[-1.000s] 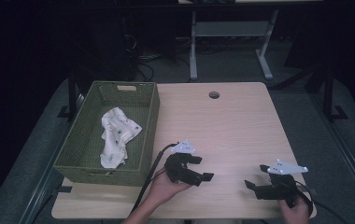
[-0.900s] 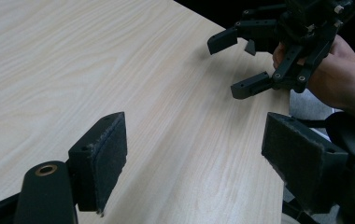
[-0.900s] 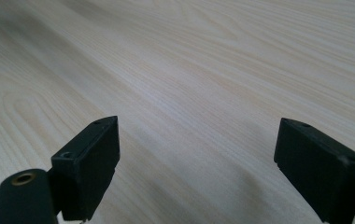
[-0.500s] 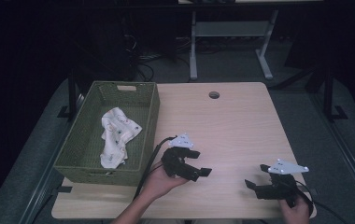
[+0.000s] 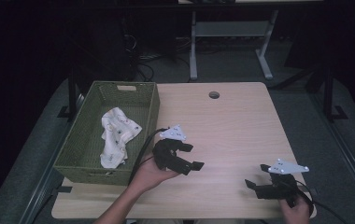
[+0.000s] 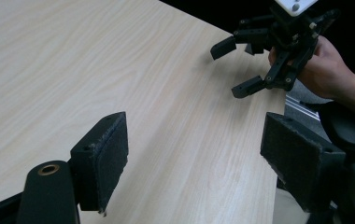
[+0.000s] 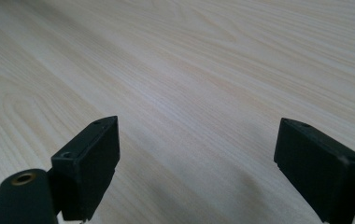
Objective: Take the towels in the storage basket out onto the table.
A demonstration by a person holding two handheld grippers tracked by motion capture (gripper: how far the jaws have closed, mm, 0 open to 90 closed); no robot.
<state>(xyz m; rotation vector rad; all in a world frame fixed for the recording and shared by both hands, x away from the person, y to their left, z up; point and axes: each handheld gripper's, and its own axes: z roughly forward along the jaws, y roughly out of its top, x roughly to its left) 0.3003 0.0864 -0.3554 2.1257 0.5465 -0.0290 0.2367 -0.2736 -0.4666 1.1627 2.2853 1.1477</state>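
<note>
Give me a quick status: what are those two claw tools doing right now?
Left gripper open, empty, beside basket. Right gripper open, empty, near table's front edge. Cloth lies in basket, untouched. Nothing between.

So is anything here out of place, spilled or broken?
Nothing stands out. The cloth lies crumpled in the green basket, which looks ordinary for a cloth. Nothing is spilled on the table, and both the left hand-held gripper and the right hand-held gripper are open and hold nothing.

High view overhead facing forward, tool views low, close, probably sharing the table [image 5: 241,121].
</note>
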